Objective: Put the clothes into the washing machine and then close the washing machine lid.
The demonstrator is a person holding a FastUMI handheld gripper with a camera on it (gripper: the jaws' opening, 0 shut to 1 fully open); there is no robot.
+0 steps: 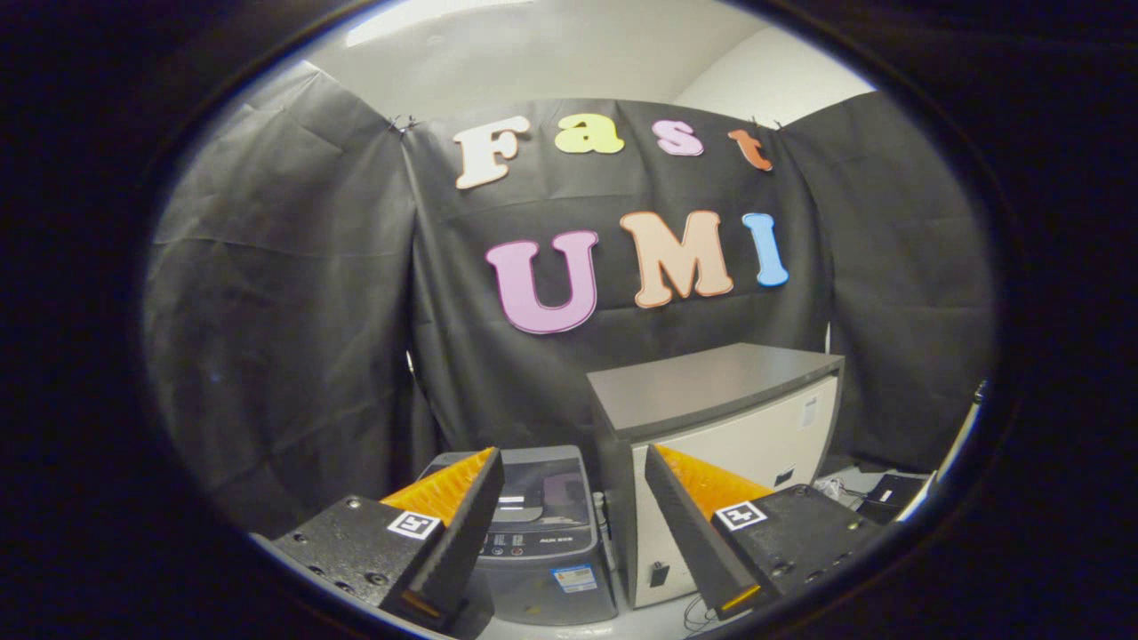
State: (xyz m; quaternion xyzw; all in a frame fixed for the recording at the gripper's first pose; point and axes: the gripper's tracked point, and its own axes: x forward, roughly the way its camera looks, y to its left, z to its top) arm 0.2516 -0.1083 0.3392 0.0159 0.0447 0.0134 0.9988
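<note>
1. The tongs (573, 524) are spread wide with nothing between the fingers, held in the air above the counter (622, 627).
2. Just ahead, seen through the gap and partly covered by the left finger (462, 524), stands the small grey washing machine (542, 542); its lid looks down, though the finger hides part of the top.
3. Clothes cannot be made out.
4. Just beside the machine, to its right, stands a taller white cabinet (738, 427) with a dark flat top; the right finger (689, 524) covers its lower front.
5. Beyond the right finger, dark boxes and cables (876, 493) lie cut off and unclear.
</note>
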